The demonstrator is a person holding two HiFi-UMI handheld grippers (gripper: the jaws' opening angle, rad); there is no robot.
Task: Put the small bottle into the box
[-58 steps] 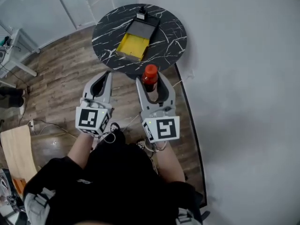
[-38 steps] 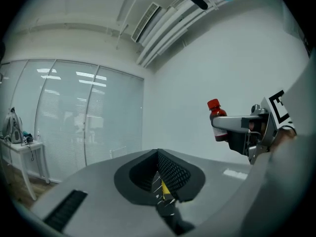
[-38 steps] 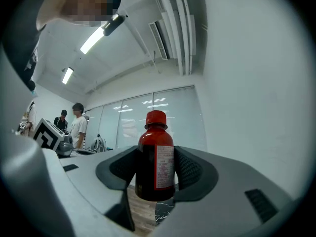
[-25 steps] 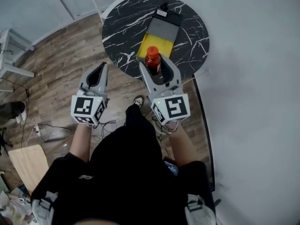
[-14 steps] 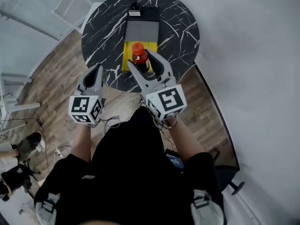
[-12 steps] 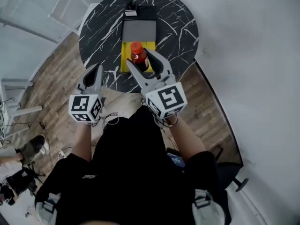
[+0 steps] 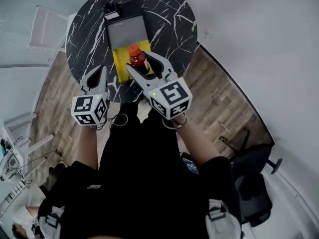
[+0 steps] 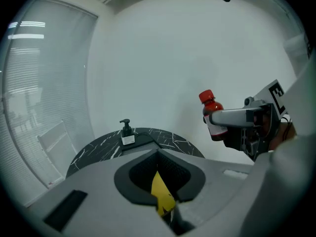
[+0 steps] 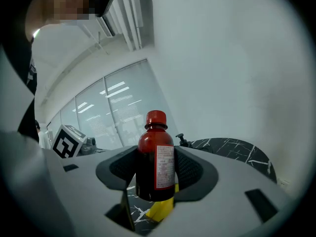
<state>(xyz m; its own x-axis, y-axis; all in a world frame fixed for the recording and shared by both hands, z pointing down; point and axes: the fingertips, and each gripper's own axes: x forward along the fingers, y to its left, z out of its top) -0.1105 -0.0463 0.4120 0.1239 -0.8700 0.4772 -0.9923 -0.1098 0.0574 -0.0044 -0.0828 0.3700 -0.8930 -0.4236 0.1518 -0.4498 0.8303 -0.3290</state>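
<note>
Your right tongs (image 7: pixel 142 62), clamped on the small bottle (image 7: pixel 135 57), have arrived above the open box (image 7: pixel 118 67), left tongs (image 7: pixel 93 79) shut and empty: lowering comes next.

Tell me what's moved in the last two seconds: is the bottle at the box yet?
Both tongs came forward from over the floor to the table. The right tongs now hold the small bottle above the yellow box, at its near end; the left tongs, shut and empty, reached the table's edge. Unchanged: the grip on the bottle, and the box and pump bottle on the table.
</note>
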